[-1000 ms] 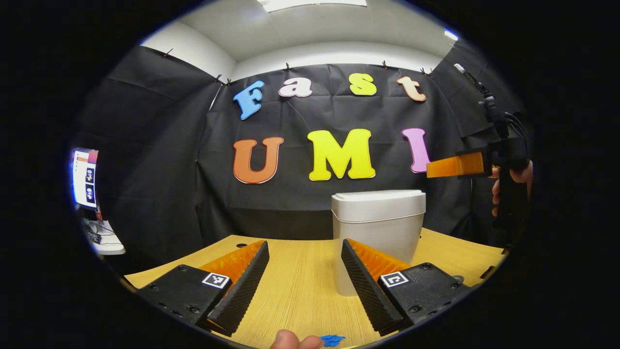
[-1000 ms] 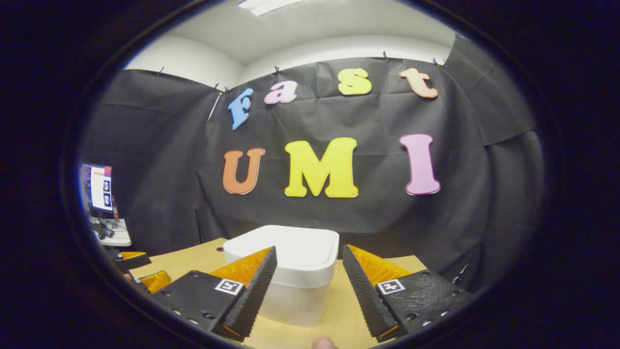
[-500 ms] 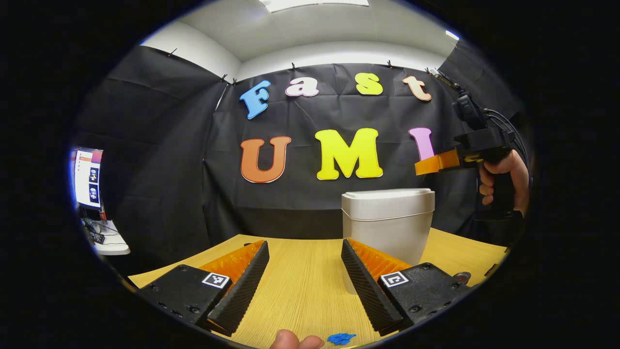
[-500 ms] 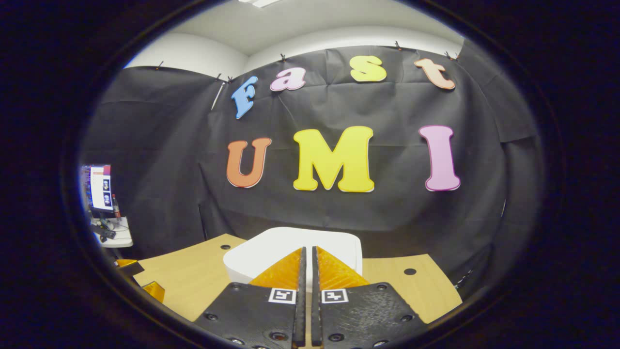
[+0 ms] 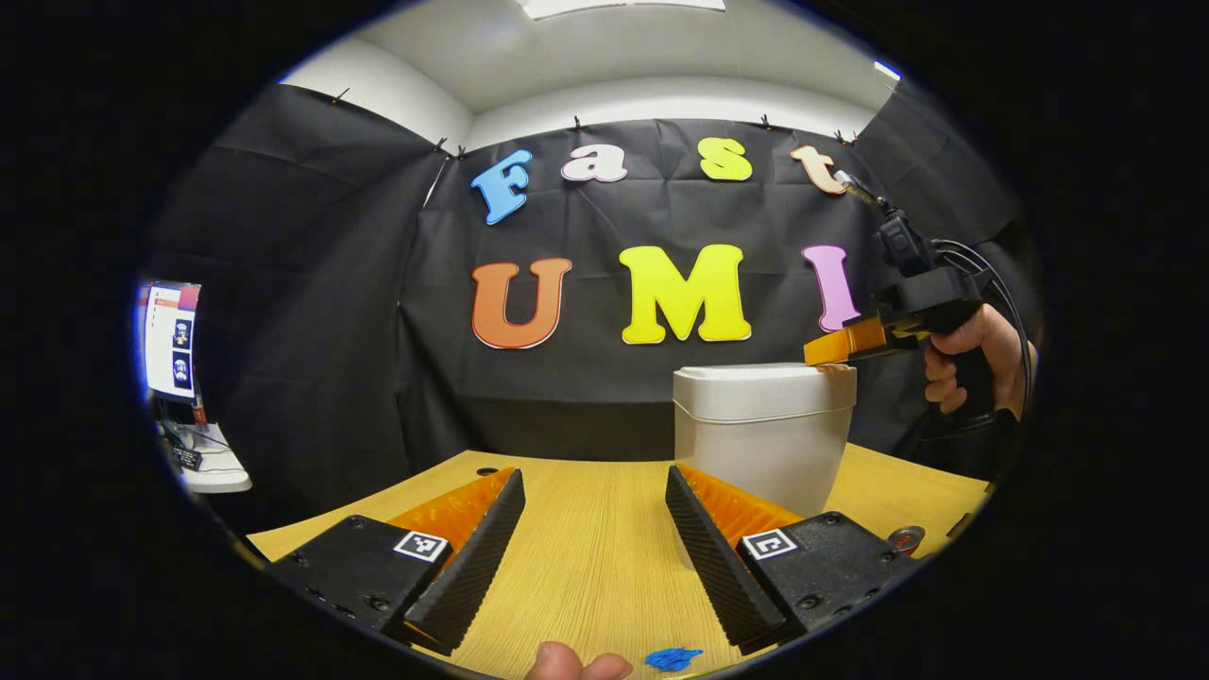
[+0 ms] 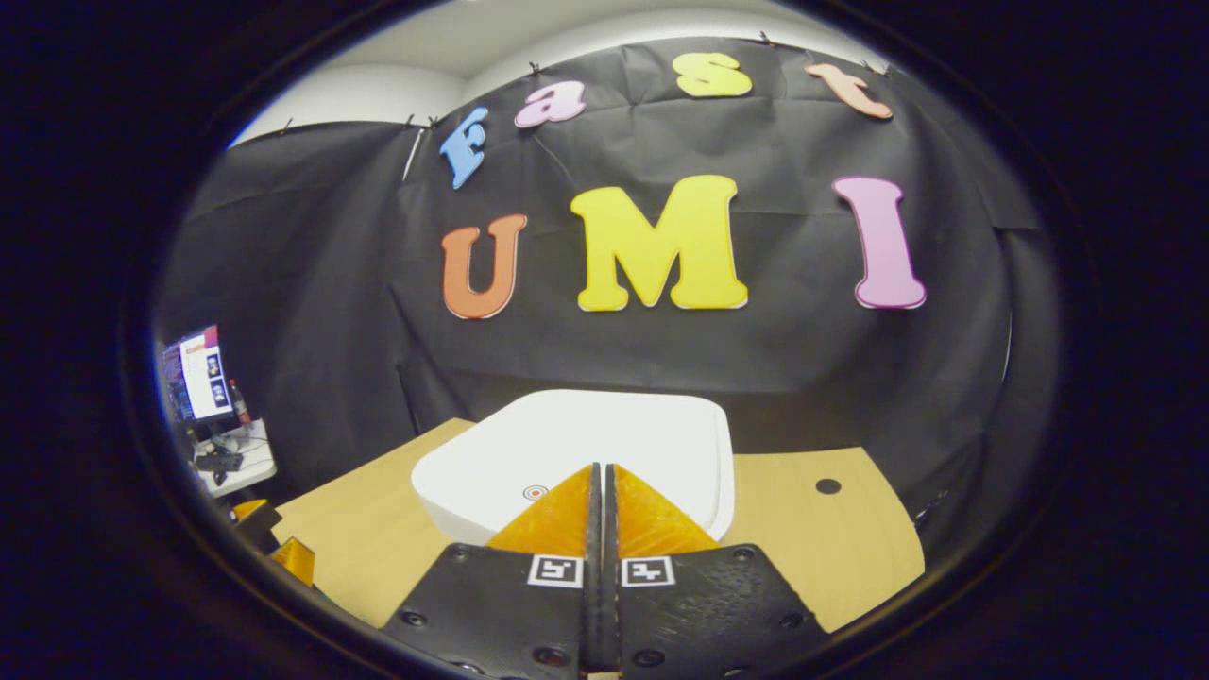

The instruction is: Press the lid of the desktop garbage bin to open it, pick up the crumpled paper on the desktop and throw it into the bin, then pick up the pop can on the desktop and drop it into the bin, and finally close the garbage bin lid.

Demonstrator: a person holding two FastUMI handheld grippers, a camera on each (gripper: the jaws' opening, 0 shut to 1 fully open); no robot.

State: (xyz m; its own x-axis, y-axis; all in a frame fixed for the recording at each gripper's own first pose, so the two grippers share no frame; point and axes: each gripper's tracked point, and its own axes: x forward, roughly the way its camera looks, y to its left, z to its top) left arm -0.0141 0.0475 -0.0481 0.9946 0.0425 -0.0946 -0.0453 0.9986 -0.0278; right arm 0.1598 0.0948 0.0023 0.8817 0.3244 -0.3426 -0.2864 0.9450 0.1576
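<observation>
Right gripper view showed my right gripper [image 6: 601, 472] nearest the lens, its two fingers brought together with nothing between them, tips poised at the near edge of the white, rounded-square plastic lid [image 6: 604, 444]. A small ring mark [image 6: 535, 492] sat on the lid just left of the tips; I judged it the press point, though I could not tell whether the tips touched the lid. The lid lay flat and unopened.

In the left gripper view my left gripper [image 5: 593, 515] was spread wide and empty, low over the light wood-grain desktop [image 5: 586, 567]. Beyond it stood the white plastic desktop garbage bin [image 5: 763, 444], upright, right of centre, with the right gripper at its top far edge.

Handling, as judgement: the bin looked stiff, smooth and probably light, so a press should go straight down to avoid tipping or sliding it. No grasp was needed, only a push.

Count: one bin, one lid, two grippers. A small blue scrap [image 5: 672, 657] and a round reddish object [image 5: 905, 540] lay on the desktop; I could not identify either.
</observation>
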